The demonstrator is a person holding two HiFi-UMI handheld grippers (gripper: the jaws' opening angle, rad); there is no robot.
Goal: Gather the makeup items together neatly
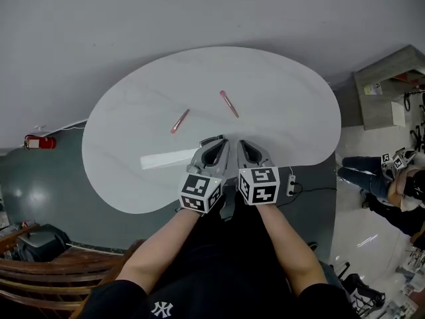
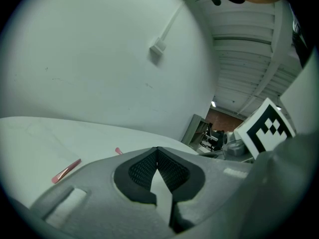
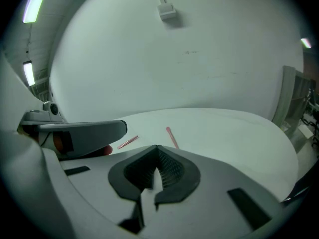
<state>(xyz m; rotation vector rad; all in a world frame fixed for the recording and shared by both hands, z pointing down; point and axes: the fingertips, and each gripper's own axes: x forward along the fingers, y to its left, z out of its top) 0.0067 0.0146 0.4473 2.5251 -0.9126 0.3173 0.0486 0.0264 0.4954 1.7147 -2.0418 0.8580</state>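
Currently on table: two slim pink makeup sticks lie on the white oval table (image 1: 285, 92), apart from each other and not touching.
First pink stick (image 1: 180, 121): flat on the tabletop, on the left gripper's side, lying at a slant; also seen in the left gripper view (image 2: 66, 171).
Second pink stick (image 1: 229, 104): flat on the tabletop, farther from the person, slanted the opposite way, so the two far ends lie closer together than the near ends.
Left gripper (image 1: 218, 140): held over the near edge of the table, short of both sticks; jaws closed together at the tips, nothing between them.
Right gripper (image 1: 242, 142): held just beside the left gripper, pointing toward the sticks; jaws closed together, nothing between them.
Gripper-to-stick relation: neither gripper touches a stick; both sticks lie ahead of the closed tips.
Marker cubes: one at the rear of each gripper, side by side above the person's forearms.
Surroundings: power strip (image 1: 291, 185) on the floor by the table's near edge; red object (image 1: 40, 141) on the floor by the wall.
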